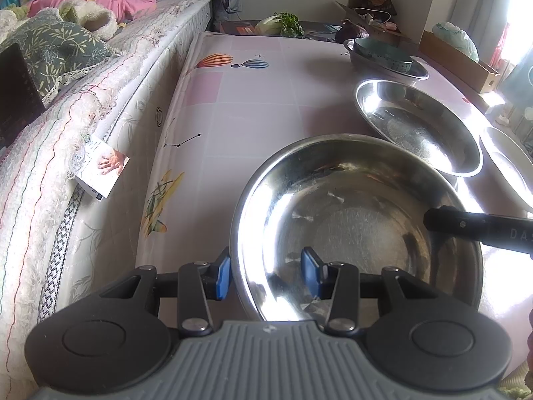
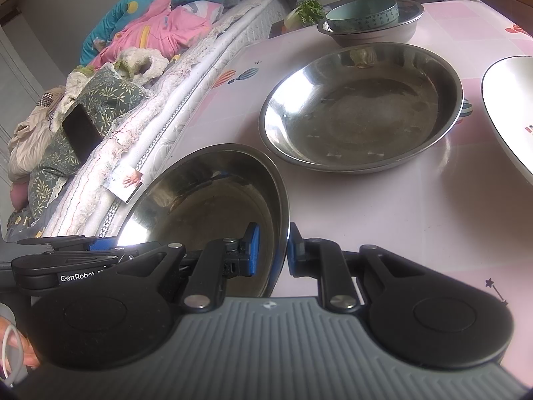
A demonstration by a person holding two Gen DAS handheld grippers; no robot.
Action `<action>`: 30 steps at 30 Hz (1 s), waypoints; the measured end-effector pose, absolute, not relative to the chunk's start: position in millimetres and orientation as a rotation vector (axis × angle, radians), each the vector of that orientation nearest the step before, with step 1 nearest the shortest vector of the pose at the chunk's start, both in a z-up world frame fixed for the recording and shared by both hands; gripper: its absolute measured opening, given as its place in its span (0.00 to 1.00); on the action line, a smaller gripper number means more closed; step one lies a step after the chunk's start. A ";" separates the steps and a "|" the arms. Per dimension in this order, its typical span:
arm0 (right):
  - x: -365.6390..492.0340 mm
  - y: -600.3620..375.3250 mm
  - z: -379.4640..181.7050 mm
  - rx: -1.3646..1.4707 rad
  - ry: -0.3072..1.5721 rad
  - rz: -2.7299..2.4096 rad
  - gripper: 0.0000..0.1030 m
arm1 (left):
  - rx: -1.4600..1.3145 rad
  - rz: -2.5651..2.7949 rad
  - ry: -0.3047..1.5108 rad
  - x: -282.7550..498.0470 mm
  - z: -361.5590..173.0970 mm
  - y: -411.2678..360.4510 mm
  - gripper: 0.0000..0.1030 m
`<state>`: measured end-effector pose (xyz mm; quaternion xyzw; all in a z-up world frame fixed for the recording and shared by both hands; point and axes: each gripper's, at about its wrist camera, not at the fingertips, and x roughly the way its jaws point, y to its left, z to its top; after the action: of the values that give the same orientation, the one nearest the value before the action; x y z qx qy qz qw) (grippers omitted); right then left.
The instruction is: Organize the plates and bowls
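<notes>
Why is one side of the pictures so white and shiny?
Left wrist view: daylight from the window washes out the right side, and glare streaks the near steel bowl. Right wrist view: softer light, only a bright patch on that bowl's rim. Both views: the fisheye lens bends the table edges.

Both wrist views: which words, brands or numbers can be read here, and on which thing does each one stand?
"GenRobot A", cut off after that: on the left gripper, in white.
"DA", cut off at the edge: on the right gripper, faint.
Characters around the teal bowl: too small to read.
Print on the card beside the mattress: too blurred to read.
</notes>
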<state>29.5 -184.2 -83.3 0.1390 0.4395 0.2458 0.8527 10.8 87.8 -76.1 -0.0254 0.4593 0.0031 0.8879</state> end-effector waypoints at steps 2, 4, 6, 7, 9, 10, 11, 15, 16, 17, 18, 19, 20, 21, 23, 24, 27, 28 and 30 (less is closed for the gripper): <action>29.4 -184.3 -83.4 0.293 0.925 0.518 0.16 | -0.053 0.007 0.955 10.8 -76.2 87.8 0.42; 29.4 -184.3 -83.4 0.293 0.924 0.517 0.16 | -0.053 0.007 0.955 10.7 -76.2 87.8 0.42; 29.3 -184.6 -82.9 0.292 0.923 0.517 0.16 | -0.053 0.006 0.955 10.7 -76.2 87.7 0.42; 29.4 -184.8 -82.2 0.292 0.923 0.517 0.16 | -0.052 0.007 0.955 10.8 -76.3 87.8 0.42; 29.3 -185.0 -81.8 0.293 0.922 0.517 0.16 | -0.052 0.006 0.954 10.8 -75.9 87.2 0.42; 29.4 -185.0 -81.7 0.292 0.922 0.517 0.16 | -0.052 0.007 0.955 10.7 -75.9 87.2 0.42; 29.3 -185.0 -81.9 0.292 0.923 0.518 0.16 | -0.052 0.007 0.954 10.6 -75.9 87.3 0.42; 29.5 -185.9 -81.0 0.292 0.920 0.518 0.16 | -0.051 0.007 0.954 10.6 -75.5 86.8 0.42; 29.4 -186.2 -80.6 0.292 0.920 0.518 0.16 | -0.051 0.007 0.953 10.5 -75.5 86.8 0.42; 29.4 -186.2 -80.6 0.292 0.920 0.519 0.16 | -0.050 0.007 0.953 10.4 -75.5 87.0 0.42; 29.3 -186.7 -79.9 0.292 0.919 0.519 0.16 | -0.051 0.007 0.953 10.3 -75.5 87.0 0.42; 29.2 -186.8 -79.8 0.292 0.919 0.519 0.16 | -0.052 0.006 0.952 10.6 -74.8 86.7 0.42; 29.1 -186.8 -79.9 0.292 0.919 0.518 0.16 | -0.053 0.005 0.951 11.1 -74.1 86.4 0.42; 29.5 -187.1 -79.6 0.292 0.918 0.518 0.16 | -0.054 0.004 0.951 11.3 -73.7 86.1 0.42; 29.6 -188.6 -78.6 0.292 0.917 0.517 0.16 | -0.053 0.001 0.951 11.9 -72.5 85.2 0.42; 30.1 -189.4 -78.5 0.292 0.918 0.516 0.16 | -0.054 0.000 0.953 12.5 -72.6 84.8 0.42; 31.0 -191.9 -80.9 0.296 0.923 0.512 0.16 | -0.058 -0.007 0.959 13.4 -74.4 84.7 0.42; 31.1 -192.0 -81.9 0.297 0.925 0.511 0.16 | -0.059 -0.008 0.961 13.7 -75.3 85.0 0.42; 32.0 -192.9 -84.0 0.298 0.930 0.509 0.16 | -0.059 -0.011 0.962 13.7 -77.7 85.4 0.42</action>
<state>32.0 -192.9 -84.0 0.1417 0.4418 0.2417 0.8522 13.7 85.4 -77.7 -0.0284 0.4628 -0.0053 0.8860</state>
